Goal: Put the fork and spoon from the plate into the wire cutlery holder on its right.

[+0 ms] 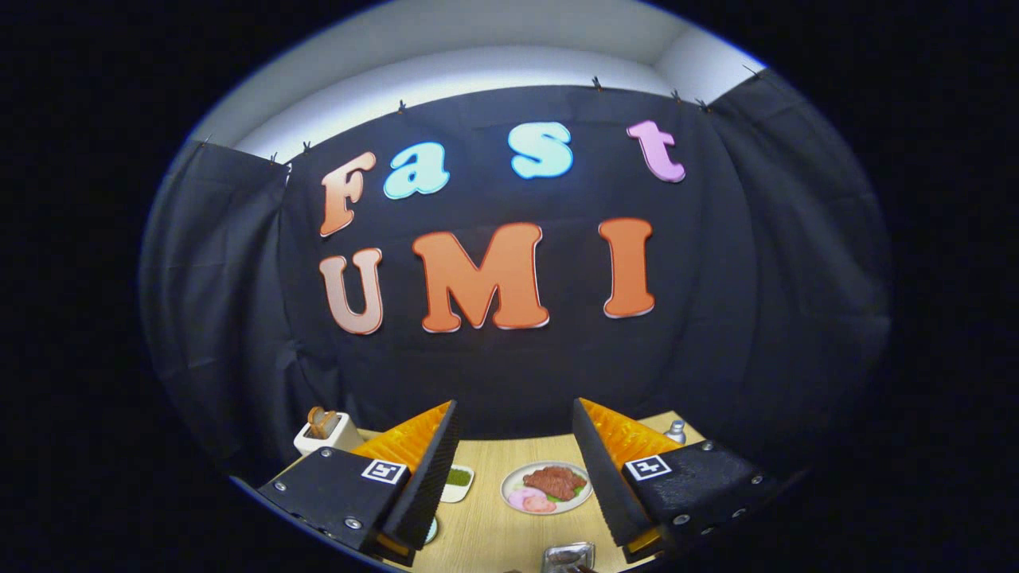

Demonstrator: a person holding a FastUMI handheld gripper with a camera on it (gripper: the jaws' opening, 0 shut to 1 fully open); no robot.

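Gripper [516, 469] spread wide, holding nothing, raised above the light wooden counter [493, 533]. Round white plate with red meat slices and pink pieces [547, 487] sits between the fingers, toward the right one. Small white dish of green stuff [459, 481] left of plate, by left finger. White toaster with bread [325, 430] further left. Fork, spoon, wire holder: cannot tell.
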